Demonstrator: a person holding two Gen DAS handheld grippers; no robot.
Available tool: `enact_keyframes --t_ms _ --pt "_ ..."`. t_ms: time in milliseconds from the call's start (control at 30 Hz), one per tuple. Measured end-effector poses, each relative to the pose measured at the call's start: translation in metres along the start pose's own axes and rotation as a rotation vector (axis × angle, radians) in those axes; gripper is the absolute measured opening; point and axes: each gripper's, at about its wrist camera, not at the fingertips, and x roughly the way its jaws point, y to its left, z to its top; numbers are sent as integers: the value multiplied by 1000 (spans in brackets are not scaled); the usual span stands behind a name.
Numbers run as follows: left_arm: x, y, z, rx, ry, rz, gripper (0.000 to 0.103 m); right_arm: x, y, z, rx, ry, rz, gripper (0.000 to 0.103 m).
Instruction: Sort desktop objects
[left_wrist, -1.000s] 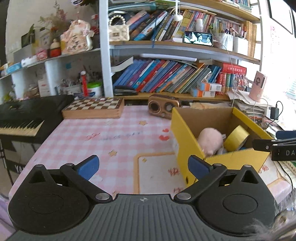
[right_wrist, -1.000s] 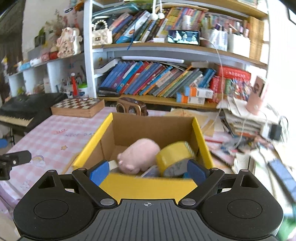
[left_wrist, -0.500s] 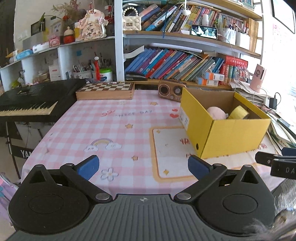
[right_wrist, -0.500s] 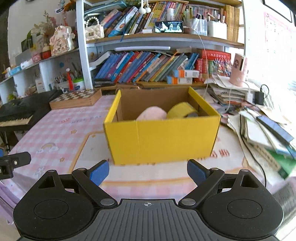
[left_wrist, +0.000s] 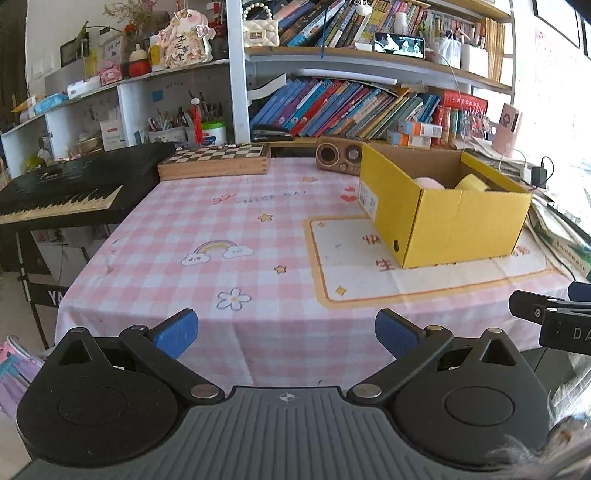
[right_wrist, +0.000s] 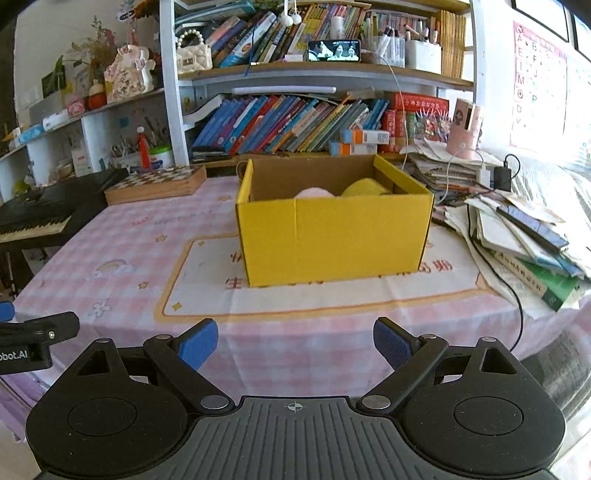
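A yellow cardboard box (right_wrist: 334, 240) (left_wrist: 454, 225) stands on the pink checked tablecloth (left_wrist: 229, 229), on its white printed panel. Over its rim show the top of a pink plush toy (right_wrist: 314, 192) (left_wrist: 428, 182) and a yellow tape roll (right_wrist: 364, 186) (left_wrist: 471, 182). My right gripper (right_wrist: 294, 341) hangs open and empty in front of the table's near edge, facing the box. My left gripper (left_wrist: 286, 330) is open and empty too, off the near edge and left of the box. Each gripper shows at the other view's edge.
A wooden chessboard box (left_wrist: 214, 160) and a small wooden radio (left_wrist: 338, 158) sit at the table's back. A black keyboard (left_wrist: 62, 192) stands to the left. Stacked books and papers with a black cable (right_wrist: 524, 236) crowd the right side. Bookshelves (right_wrist: 295, 122) rise behind.
Both grippers have drawn back from the box toward the table's near edge and sunk a little. The box, once close under them, now stands farther off. Both stayed open and empty.
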Motion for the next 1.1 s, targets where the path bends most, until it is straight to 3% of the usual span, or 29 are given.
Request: enact_keyframes --t_ms 567,1100 --pt "-1 10 -14 -33 63 16 103 -5 14 -11 -7 39 12 94" --pt "-4 7 -17 -38 64 16 103 -4 19 -13 -23 65 4 97"
